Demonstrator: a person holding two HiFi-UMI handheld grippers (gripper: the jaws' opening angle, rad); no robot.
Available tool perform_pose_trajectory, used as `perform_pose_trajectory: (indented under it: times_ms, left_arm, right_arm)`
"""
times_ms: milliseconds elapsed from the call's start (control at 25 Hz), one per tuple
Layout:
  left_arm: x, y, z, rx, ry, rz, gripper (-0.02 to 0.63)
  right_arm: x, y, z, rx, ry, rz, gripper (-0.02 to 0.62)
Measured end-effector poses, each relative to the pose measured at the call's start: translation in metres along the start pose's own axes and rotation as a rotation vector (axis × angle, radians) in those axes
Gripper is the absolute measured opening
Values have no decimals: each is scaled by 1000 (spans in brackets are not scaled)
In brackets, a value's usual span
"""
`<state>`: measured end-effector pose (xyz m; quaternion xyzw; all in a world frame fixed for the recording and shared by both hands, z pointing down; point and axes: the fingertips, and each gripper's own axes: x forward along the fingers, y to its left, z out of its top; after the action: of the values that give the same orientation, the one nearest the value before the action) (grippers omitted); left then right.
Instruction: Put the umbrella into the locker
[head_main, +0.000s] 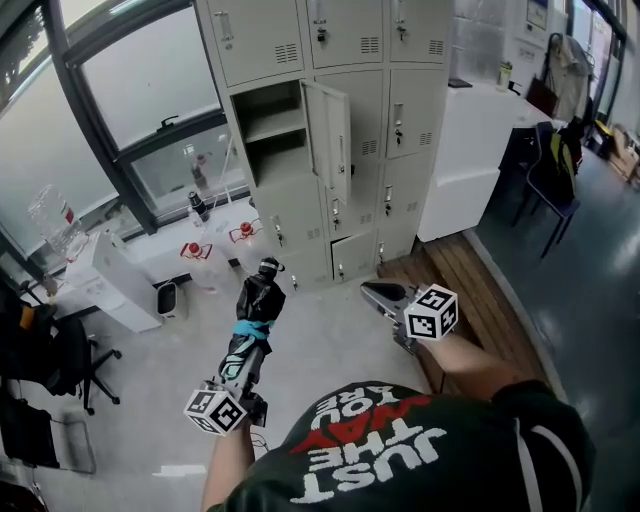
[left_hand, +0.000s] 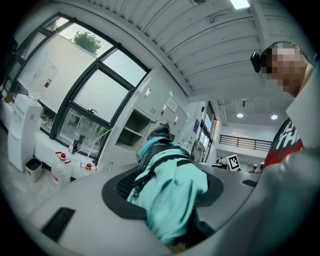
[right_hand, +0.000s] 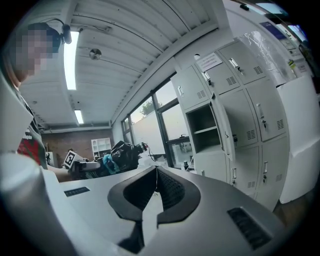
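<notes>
Left gripper (head_main: 243, 362): it is showing at the near left of the head view, marker cube toward the person, and is pointing level toward the lockers.
Left fingers (left_hand: 118, 188): they are pinching the umbrella, with the teal fabric bulging out between the two dark pads.
Umbrella (head_main: 256, 305): folded, teal and black, it is sticking out from the left gripper toward the far side. It is hanging over the grey floor (head_main: 330, 345), well apart from the lockers and not yet inside any of them.
Right gripper (head_main: 370, 291): it is showing at the near right of the head view, just right of the umbrella and apart from it, tilting slightly downward.
Right fingers (right_hand: 176, 193): they are pressing together at the tips and carrying nothing.
Open locker (head_main: 272, 125): in the far bank of pale grey lockers, one upper compartment is standing open with a shelf inside.
Locker door (head_main: 330, 135): it is swinging out to the right of that compartment.
Windows (head_main: 130, 110): large dark-framed panes are filling the far left.
Bottles (head_main: 195, 250): clear ones with red caps are sitting below the windows, left of the lockers.
White tabletop (head_main: 470, 120): it is standing to the right of the lockers.
Office chair (head_main: 75, 360): a black one is sitting at the near left.
</notes>
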<state>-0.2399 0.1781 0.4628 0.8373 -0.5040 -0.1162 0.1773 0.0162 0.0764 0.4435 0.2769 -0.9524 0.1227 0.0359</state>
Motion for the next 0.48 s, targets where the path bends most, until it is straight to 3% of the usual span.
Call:
perform_pose_trajectory:
  times_ms: [280,480]
  left_arm:
    - [34,31,7,-4,2,23,216]
    - [71,45,8,-5,16,61,216]
  right_arm:
    - [32,-46,-1,29,3,-5,34]
    - [63,-88,5,42,8,36,34]
